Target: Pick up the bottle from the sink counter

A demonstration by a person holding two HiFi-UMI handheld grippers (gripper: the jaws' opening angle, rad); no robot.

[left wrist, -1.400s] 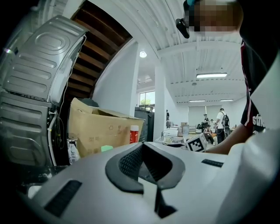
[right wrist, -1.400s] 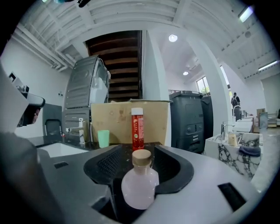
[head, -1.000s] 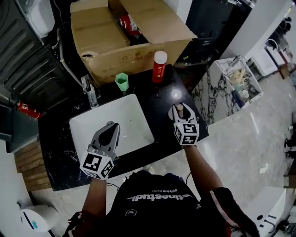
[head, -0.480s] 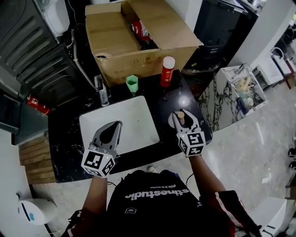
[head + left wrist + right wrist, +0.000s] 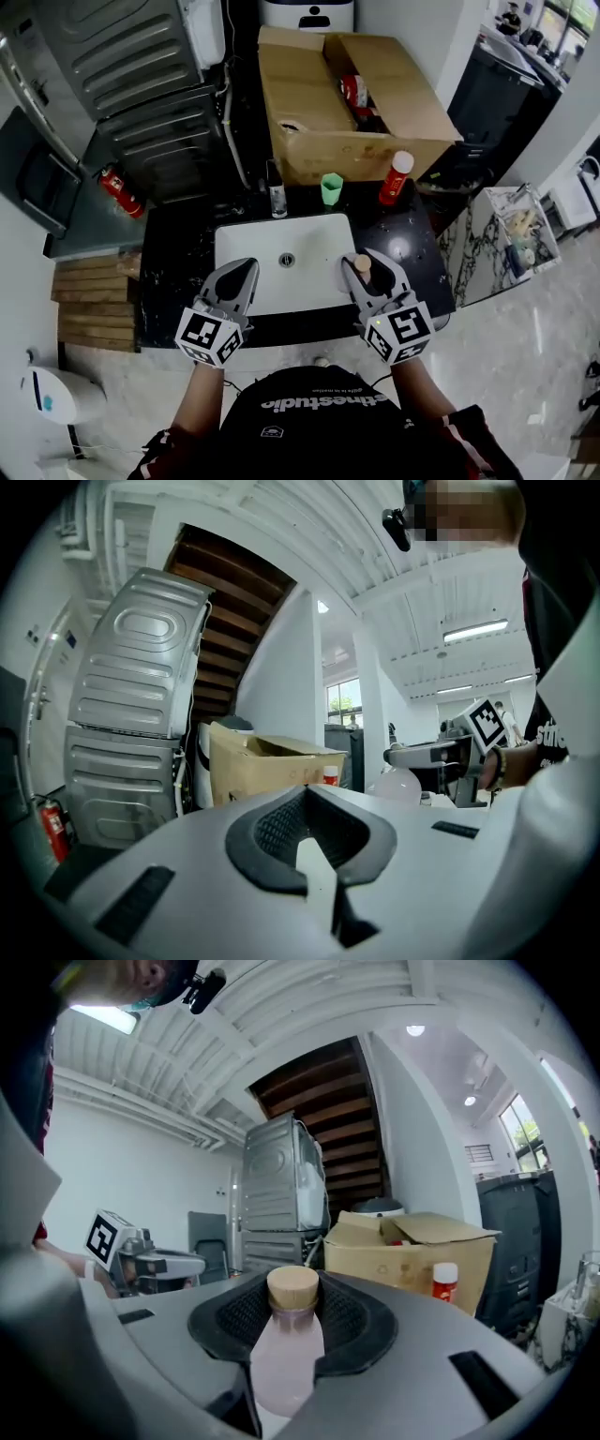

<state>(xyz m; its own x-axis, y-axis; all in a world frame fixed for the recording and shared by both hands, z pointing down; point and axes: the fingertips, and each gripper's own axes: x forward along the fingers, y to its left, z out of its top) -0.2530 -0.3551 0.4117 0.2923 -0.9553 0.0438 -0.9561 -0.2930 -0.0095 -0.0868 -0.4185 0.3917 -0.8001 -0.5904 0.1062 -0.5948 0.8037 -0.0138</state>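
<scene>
Bottle (image 5: 286, 1335), pale pink with a cork-coloured cap, is clamped in the right tongs (image 5: 370, 277) at the sink's (image 5: 281, 239) 3 o'clock edge; the head view shows only its cap. The left tongs (image 5: 239, 281) are pressed together, empty. On the desk (image 5: 178, 253), a green cup (image 5: 331, 188) stands at 12 o'clock and a red white-capped container (image 5: 395, 178) at 1 o'clock, its label unreadable.

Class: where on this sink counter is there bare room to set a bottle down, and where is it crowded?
Bare: the black counter left of the sink basin, and the patch right of it. Crowded: the back strip, with faucet, green cup and red bottle against the cardboard box.
</scene>
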